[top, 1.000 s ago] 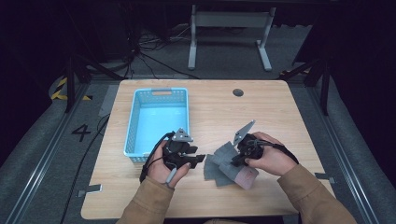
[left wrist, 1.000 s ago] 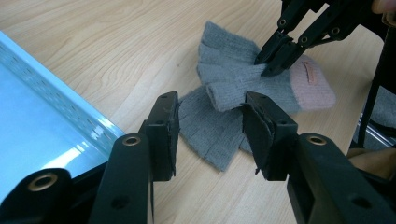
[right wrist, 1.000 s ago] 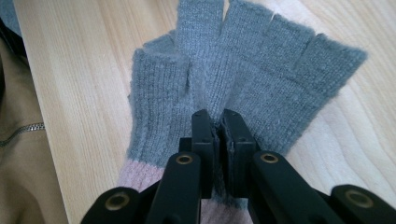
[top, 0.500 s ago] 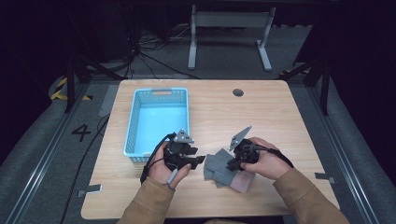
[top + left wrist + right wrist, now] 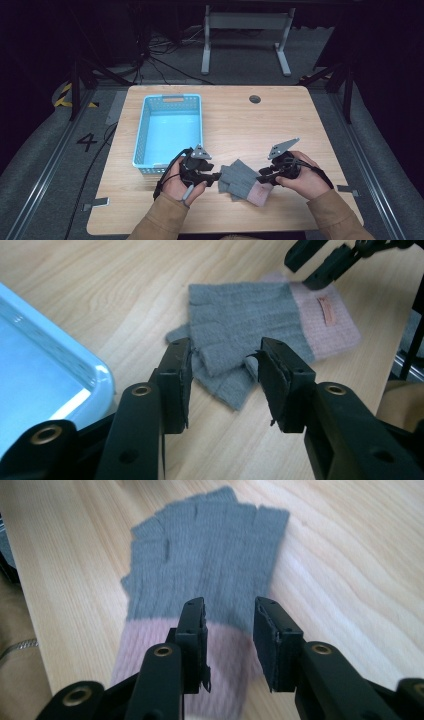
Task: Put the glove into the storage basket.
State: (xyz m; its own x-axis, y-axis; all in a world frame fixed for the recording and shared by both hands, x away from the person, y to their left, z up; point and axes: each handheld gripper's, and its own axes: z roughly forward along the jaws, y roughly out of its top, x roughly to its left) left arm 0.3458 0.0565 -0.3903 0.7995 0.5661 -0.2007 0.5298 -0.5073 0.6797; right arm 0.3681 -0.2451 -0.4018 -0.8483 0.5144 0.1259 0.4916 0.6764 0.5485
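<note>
High view: two stacked gloves (image 5: 242, 181), one basket (image 5: 170, 130); left gripper (image 5: 216, 176), right gripper (image 5: 260, 179) both open, right just widened.

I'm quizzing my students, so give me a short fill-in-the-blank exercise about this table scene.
1. The gloves are grey with ____ cuffs.
2. The blue basket lies nearer the ____ gripper.
3. The right gripper hovers with its jaws ____ over a cuff.
4. The table top is made of ____.

Missing words: pink; left; open; wood
</note>
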